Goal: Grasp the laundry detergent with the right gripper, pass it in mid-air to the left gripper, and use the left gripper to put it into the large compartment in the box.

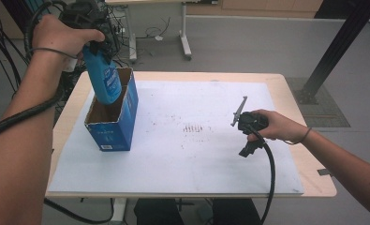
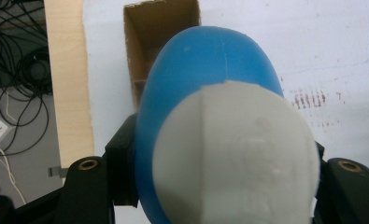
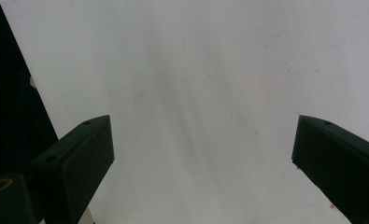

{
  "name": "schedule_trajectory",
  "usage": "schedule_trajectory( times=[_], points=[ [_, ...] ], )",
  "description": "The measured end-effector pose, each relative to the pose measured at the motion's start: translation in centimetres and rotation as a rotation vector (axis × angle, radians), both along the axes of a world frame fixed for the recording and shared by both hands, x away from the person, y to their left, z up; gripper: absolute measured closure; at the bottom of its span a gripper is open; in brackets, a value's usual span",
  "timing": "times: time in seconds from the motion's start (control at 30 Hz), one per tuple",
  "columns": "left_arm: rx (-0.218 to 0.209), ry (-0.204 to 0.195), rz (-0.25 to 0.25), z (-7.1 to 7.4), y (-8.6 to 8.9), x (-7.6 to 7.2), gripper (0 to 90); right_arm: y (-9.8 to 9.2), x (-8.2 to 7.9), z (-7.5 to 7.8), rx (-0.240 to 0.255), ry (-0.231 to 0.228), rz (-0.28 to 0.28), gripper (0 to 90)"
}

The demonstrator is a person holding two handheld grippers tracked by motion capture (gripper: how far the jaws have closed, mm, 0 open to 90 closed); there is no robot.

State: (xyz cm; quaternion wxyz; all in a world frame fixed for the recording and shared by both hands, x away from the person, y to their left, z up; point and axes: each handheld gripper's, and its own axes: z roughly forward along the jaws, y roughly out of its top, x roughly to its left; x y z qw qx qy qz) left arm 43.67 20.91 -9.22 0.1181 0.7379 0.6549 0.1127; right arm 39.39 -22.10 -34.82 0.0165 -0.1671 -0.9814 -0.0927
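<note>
A blue bottle [image 1: 103,77] with a white cap [image 2: 233,154] hangs tilted, cap end up, over an open blue cardboard box [image 1: 112,126]. Its lower end sits at the box's open top. My left gripper [image 1: 97,46] is shut on the bottle near the cap, and in the left gripper view the black jaws of that gripper [image 2: 222,161] press on both sides of the bottle [image 2: 205,60], with the brown inside of the box [image 2: 159,28] beyond it. My right gripper [image 1: 247,127] rests low over the white mat at the right, and the right gripper view shows this gripper [image 3: 205,144] open with nothing between its jaws.
The white mat [image 1: 196,154] covers most of the wooden table [image 1: 309,159], with faint reddish marks [image 1: 193,127] at its middle. The box stands near the table's left edge. Cables [image 1: 4,70] hang off the left side, and a black post [image 1: 337,47] stands beyond the far right corner.
</note>
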Motion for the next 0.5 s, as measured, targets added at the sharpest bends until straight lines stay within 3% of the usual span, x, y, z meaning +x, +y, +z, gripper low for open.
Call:
schedule_trajectory(
  times=[0.5],
  points=[
    [0.000,0.026,0.018,-2.4,0.9,0.3,37.8,0.3,-0.1,0.0,0.002,0.004,-0.004,5.5]
  ],
)
